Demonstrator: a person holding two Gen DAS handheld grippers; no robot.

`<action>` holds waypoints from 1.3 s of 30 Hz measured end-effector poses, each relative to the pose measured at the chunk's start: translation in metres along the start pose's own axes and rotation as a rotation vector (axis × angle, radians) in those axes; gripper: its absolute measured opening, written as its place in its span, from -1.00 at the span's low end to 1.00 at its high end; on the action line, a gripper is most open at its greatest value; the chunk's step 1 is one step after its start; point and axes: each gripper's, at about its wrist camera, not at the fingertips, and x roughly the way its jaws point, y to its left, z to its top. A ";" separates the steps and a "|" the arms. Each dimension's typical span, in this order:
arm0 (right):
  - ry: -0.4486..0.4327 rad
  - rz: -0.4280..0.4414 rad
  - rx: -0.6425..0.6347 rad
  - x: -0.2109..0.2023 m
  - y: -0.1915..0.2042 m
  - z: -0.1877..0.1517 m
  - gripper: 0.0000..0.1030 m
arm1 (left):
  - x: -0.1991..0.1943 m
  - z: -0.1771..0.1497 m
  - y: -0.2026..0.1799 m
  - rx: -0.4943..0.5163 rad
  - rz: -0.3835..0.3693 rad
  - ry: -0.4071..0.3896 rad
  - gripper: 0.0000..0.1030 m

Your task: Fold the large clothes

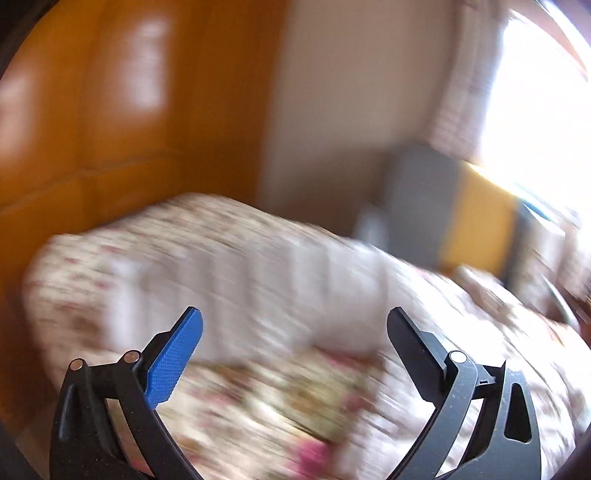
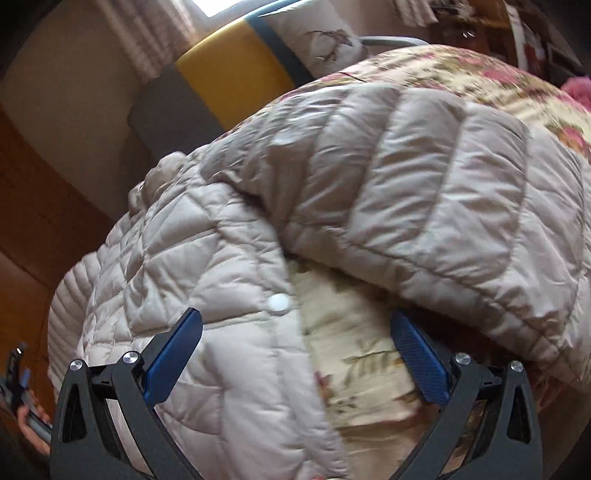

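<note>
A pale beige quilted puffer jacket [image 2: 369, 173] lies spread on a floral bedspread [image 2: 354, 362], its front open, with a white snap button [image 2: 277, 303] on the near panel. My right gripper [image 2: 295, 321] is open and empty, just above the jacket's open front edge. In the blurred left wrist view the jacket [image 1: 258, 280] shows as a pale patch on the bed ahead. My left gripper [image 1: 293, 317] is open and empty, above the bedspread [image 1: 280, 402] and short of the jacket.
An orange wooden wardrobe [image 1: 129, 110] stands at the left of the bed. A grey and yellow headboard [image 2: 229, 70] and a white pillow [image 2: 314, 33] lie beyond the jacket. A bright window [image 1: 535, 110] is at the right.
</note>
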 end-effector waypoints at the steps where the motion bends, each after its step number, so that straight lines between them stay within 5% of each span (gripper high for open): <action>1: -0.024 0.015 0.041 -0.004 -0.010 0.010 0.97 | 0.007 -0.014 -0.020 0.045 -0.062 0.041 0.92; 8: -0.085 -0.165 0.239 -0.001 -0.068 0.084 0.94 | 0.041 -0.085 -0.076 0.245 -0.102 0.202 0.92; 10: -0.084 -0.232 0.185 0.005 -0.070 0.108 0.46 | 0.052 -0.099 -0.076 0.238 -0.105 0.266 0.92; 13: -0.070 -0.342 0.126 0.018 -0.082 0.129 0.39 | 0.055 -0.112 -0.077 0.238 -0.096 0.283 0.92; 14: -0.071 -0.332 0.160 0.019 -0.092 0.128 0.40 | 0.052 -0.112 -0.077 0.242 -0.093 0.277 0.92; 16: -0.081 -0.252 0.220 0.013 -0.095 0.117 0.81 | 0.047 -0.109 -0.074 0.230 -0.093 0.287 0.92; 17: -0.092 -0.231 0.208 0.010 -0.085 0.107 0.85 | 0.045 -0.108 -0.074 0.218 -0.094 0.288 0.92; 20: -0.072 -0.138 0.093 0.007 -0.044 0.073 0.85 | 0.032 -0.101 -0.061 0.159 -0.080 0.263 0.92; 26: 0.118 0.094 -0.062 0.040 0.014 0.030 0.87 | 0.021 -0.092 -0.019 0.120 0.040 0.275 0.92; 29: 0.190 0.153 -0.134 0.058 0.038 0.022 0.66 | 0.019 -0.105 -0.003 0.117 0.022 0.347 0.92; 31: 0.219 0.113 -0.204 0.070 0.054 0.017 0.29 | 0.017 -0.113 0.003 0.055 -0.044 0.392 0.91; 33: 0.192 0.035 -0.277 0.073 0.063 0.020 -0.07 | 0.012 -0.119 0.001 0.044 -0.065 0.395 0.63; 34: 0.172 0.025 -0.281 0.073 0.062 0.026 -0.38 | 0.007 -0.122 -0.002 0.045 -0.094 0.395 0.24; 37: 0.112 0.070 -0.200 0.054 0.047 0.047 -0.67 | -0.008 -0.124 -0.012 0.050 -0.150 0.422 -0.40; 39: 0.082 0.056 -0.217 0.041 0.042 0.054 -0.72 | -0.020 -0.124 -0.016 0.040 -0.200 0.446 -0.56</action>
